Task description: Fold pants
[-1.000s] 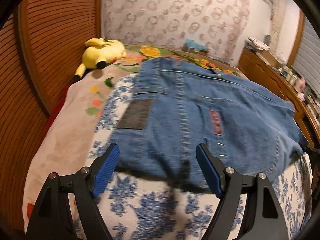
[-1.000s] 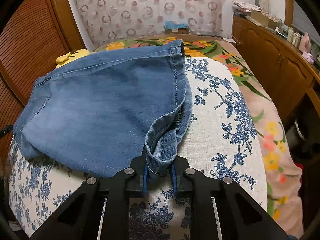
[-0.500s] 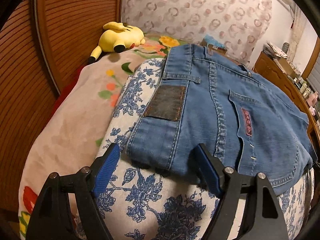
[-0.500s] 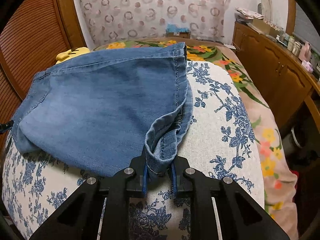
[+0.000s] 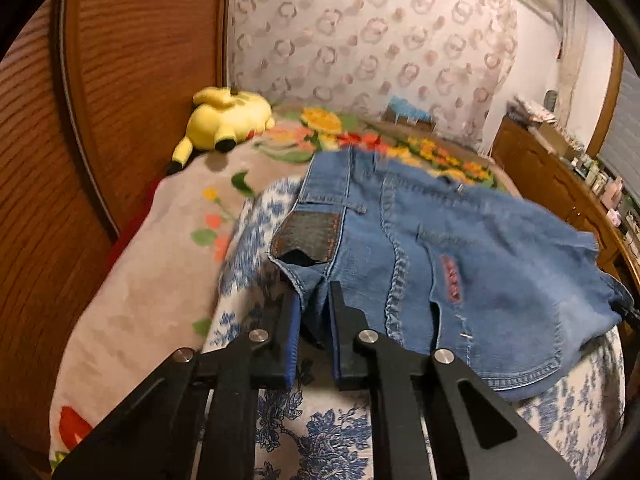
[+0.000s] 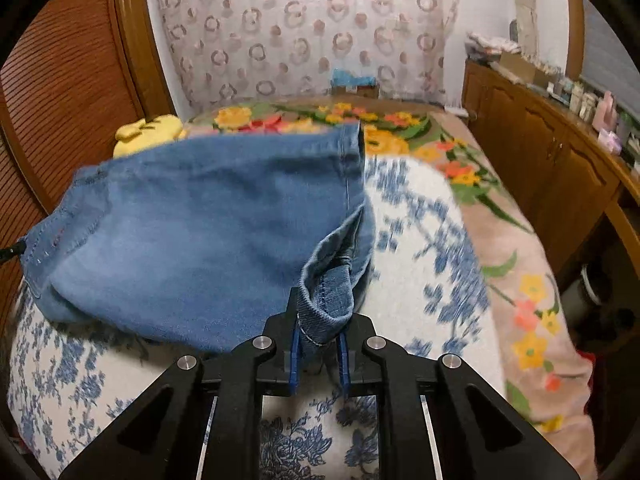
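Gripping jeans (image 5: 460, 240), left fingers (image 5: 294, 320) closing & right fingers (image 6: 344, 354) closing; patch label unreadable.

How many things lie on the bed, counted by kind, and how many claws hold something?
Jeans: 1
Yellow plush toy: 1
Blue-flowered white cloth: 1
Claws gripping the jeans: 2, the left claw, whose jaws are closing on the denim, and the right claw
Total: 5
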`<state>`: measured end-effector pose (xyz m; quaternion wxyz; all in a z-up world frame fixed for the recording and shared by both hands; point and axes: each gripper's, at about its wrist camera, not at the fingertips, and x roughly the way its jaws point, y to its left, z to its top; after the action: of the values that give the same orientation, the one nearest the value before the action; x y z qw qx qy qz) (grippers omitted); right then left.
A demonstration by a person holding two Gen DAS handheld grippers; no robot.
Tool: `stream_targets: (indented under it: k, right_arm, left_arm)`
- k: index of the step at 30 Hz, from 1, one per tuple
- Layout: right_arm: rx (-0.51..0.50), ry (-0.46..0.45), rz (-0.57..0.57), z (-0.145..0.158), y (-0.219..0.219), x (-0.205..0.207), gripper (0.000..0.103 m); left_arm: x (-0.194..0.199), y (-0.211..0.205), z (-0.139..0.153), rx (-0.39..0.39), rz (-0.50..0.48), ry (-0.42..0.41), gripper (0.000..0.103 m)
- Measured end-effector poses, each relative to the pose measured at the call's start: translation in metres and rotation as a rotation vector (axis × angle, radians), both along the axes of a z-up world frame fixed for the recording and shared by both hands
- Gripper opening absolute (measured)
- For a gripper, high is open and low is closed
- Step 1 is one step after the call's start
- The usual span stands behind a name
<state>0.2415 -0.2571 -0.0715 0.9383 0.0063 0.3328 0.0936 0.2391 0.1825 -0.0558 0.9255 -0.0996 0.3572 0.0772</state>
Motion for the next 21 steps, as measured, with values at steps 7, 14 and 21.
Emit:
stream_targets:
  k: [7, 14, 21]
  right_arm:
    - [-0.018, -0.111, 0.002, 0.038, -0.01, -0.024, 0.014]
    - [-0.033, -0.157, 0.009, 0.044, -0.029, -0.078, 0.014]
    - [-0.047, -0.134, 0.018, 0.036, -0.039, -0.134, 0.014]
  left_arm:
    - [-0.028, -0.011, 0.036, 0.02, -0.032, -0.1, 0.012]
    - [-0.075, -0.025, 0.054, 0.014, -0.084, -0.142, 0.012]
    - [-0.129, -0.038, 0.044, 0.009, -0.126, -0.104, 0.012]
